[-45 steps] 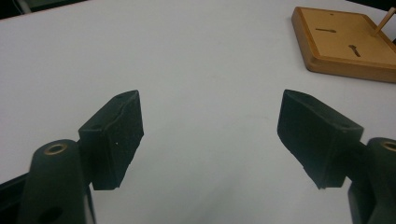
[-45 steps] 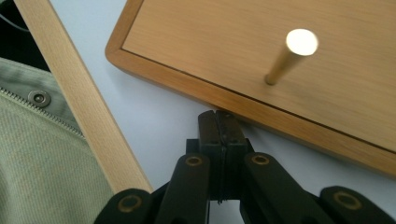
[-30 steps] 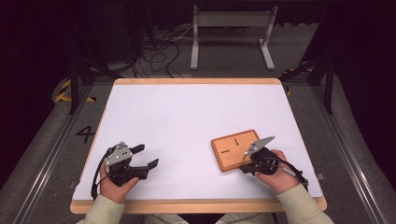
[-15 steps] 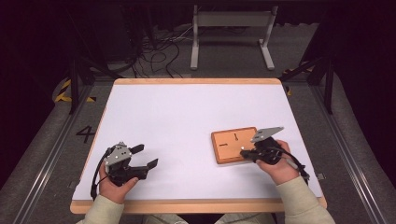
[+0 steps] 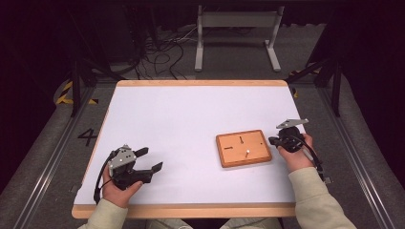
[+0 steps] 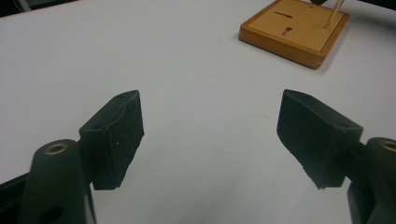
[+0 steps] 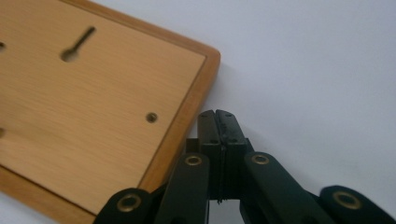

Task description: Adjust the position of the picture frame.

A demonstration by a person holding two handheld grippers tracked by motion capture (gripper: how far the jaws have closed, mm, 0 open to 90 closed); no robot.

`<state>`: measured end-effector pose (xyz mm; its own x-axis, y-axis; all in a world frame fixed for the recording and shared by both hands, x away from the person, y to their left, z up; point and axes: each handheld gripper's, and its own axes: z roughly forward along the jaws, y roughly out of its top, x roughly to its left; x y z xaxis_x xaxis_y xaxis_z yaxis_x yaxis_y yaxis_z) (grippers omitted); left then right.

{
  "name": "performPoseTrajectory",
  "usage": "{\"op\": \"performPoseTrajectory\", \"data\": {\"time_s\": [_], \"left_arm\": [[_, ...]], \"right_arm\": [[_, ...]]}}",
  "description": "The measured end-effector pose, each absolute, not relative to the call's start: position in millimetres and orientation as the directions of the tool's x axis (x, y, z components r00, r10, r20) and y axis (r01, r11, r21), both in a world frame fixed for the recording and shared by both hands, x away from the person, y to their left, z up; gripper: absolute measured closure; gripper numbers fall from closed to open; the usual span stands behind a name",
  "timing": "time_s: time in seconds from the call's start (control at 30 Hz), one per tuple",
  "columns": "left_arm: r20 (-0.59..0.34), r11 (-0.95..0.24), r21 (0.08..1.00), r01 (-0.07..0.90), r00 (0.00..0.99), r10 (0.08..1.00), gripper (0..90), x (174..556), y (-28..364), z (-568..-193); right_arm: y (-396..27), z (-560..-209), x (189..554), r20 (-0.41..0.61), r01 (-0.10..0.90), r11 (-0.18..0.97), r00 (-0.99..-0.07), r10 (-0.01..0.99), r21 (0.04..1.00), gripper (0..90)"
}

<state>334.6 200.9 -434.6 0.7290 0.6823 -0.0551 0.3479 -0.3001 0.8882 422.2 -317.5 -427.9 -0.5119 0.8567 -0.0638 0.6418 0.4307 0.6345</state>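
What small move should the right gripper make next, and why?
Probably open its jaws first. The right gripper is shut on nothing, its tips beside the edge of the wooden board, so it cannot grasp the board as it is. The left gripper rests open, far from the board.

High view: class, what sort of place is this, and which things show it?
Probably a lab recording rig: a white-topped table in a dark room, loose cables on the floor, and a hand-held gripper in use.

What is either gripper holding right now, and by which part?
Nothing. The left gripper is open over bare table; the right gripper is shut empty beside the board.
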Motion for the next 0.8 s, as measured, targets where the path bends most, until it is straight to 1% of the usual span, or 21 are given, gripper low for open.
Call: {"op": "performPoseTrajectory", "data": {"time_s": [0.07,0.17,0.27,0.6,0.8], "left_arm": [[-0.050,-0.303,0.888,0.345,0.729,0.683,23.3,334.5,202.0,-434.3],[-0.056,-0.300,0.887,0.350,0.728,0.684,23.3,334.8,202.2,-434.8],[-0.056,-0.303,0.886,0.352,0.728,0.683,23.3,335.1,201.0,-434.9],[-0.062,-0.301,0.885,0.356,0.730,0.681,23.3,337.0,199.0,-435.5],[-0.064,-0.305,0.884,0.355,0.737,0.673,23.3,338.7,196.9,-435.5]], "right_arm": [[-317.4,-435.0,427.0,-0.008,0.685,0.413,-0.511,0.859,0.600,90.0],[-314.9,-435.6,426.4,-0.002,0.687,0.413,-0.513,0.858,0.598,90.0],[-309.0,-436.3,424.3,0.044,0.691,0.408,-0.535,0.843,0.596,90.0],[-250.7,-438.4,411.2,0.072,0.627,0.510,-0.669,0.740,0.588,90.0],[-223.8,-440.3,406.1,0.080,0.593,0.543,-0.716,0.694,0.594,90.0]]}}
